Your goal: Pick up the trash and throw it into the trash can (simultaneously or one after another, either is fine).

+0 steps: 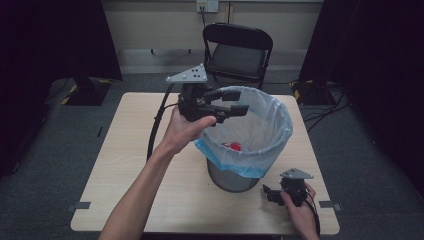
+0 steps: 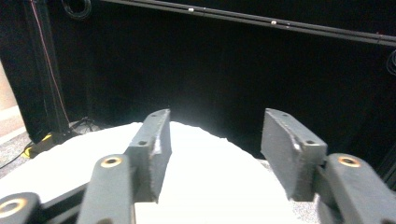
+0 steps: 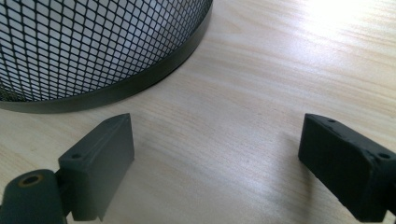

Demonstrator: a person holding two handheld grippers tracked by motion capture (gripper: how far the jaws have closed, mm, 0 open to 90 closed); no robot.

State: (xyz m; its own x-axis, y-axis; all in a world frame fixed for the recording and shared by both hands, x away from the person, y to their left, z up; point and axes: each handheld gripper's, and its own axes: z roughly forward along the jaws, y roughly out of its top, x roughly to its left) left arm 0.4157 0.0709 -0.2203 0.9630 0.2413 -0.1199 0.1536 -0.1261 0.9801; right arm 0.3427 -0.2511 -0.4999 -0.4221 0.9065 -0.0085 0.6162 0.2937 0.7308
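While left gripper hangs level, jaws apart, bin stands upright

A black folding chair was placed just behind the wooden table. Black curtains were hung at both sides, and cables were left on the grey floor.

A black mesh wastebasket stands upright on the table, lined with a pale blue bag; a red item lies inside.
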